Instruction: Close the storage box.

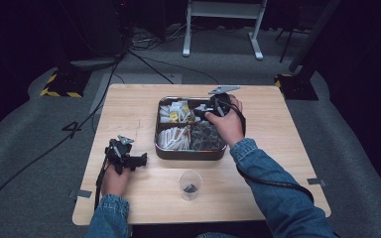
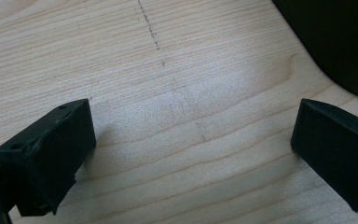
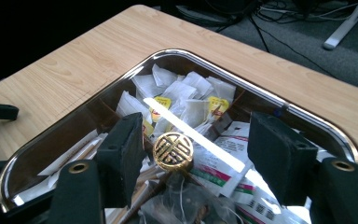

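- On the left of the pale wooden table (image 1: pixel 129 106), the left gripper (image 1: pixel 140 160) rests on the bare wood with its jaws spread wide and nothing between them.
- Near the front edge stands a small clear plastic cup (image 1: pixel 190 184) with a dark scrap in it.
- Right of centre sits the rounded metal tin (image 1: pixel 188 154) of tea sachets, under a clear lid (image 3: pixel 163 109) with a round gold knob (image 3: pixel 173 150).
- The lid is probably rigid, smooth and breakable; the knob is the only sensible hold.
- The right gripper (image 3: pixel 200 140) straddles the knob, its pads apart from it.
- From above the lid barely reads; the right gripper view reveals its glare and the knob.
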Available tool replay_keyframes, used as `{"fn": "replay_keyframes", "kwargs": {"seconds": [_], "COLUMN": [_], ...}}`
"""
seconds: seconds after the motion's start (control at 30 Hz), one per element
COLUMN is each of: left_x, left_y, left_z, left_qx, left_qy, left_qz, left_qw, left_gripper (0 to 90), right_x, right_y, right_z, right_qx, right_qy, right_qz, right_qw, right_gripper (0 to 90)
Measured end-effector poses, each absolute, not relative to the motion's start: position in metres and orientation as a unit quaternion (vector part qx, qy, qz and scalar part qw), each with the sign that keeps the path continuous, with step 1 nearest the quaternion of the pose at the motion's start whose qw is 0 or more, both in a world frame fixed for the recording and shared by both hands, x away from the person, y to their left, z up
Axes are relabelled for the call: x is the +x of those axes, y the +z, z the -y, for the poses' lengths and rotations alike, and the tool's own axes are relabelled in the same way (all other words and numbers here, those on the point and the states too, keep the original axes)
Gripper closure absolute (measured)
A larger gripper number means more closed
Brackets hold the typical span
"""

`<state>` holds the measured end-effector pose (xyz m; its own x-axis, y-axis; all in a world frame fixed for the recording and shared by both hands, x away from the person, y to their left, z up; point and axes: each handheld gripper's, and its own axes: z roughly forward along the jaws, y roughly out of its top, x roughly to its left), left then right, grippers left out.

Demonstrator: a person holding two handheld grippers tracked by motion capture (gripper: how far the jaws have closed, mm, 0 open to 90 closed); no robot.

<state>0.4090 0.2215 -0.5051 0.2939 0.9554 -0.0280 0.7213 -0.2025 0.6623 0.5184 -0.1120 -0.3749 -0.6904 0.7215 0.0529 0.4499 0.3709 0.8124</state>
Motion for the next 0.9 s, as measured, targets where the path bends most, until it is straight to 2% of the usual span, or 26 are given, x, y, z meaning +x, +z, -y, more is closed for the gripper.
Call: {"fn": "replay_keyframes", "kwargs": {"seconds": [0.4, 0.9], "left_x": [0.409, 0.410], "left_y": [-0.505, -0.505], "left_z": [-0.222, -0.222], "left_qx": [0.750, 0.750], "left_qy": [0.200, 0.201], "left_qz": [-0.559, -0.558], "left_qw": [0.293, 0.293], "left_gripper": [0.1, 0.1], "right_x": [0.499, 0.474], "right_y": [-0.346, -0.344], "right_z": [0.160, 0.243], "right_qx": [0.354, 0.352], "right_qy": [0.440, 0.455], "right_qz": [-0.809, -0.801], "right_qw": [0.165, 0.164], "right_gripper": [36.4, 35.5]}}
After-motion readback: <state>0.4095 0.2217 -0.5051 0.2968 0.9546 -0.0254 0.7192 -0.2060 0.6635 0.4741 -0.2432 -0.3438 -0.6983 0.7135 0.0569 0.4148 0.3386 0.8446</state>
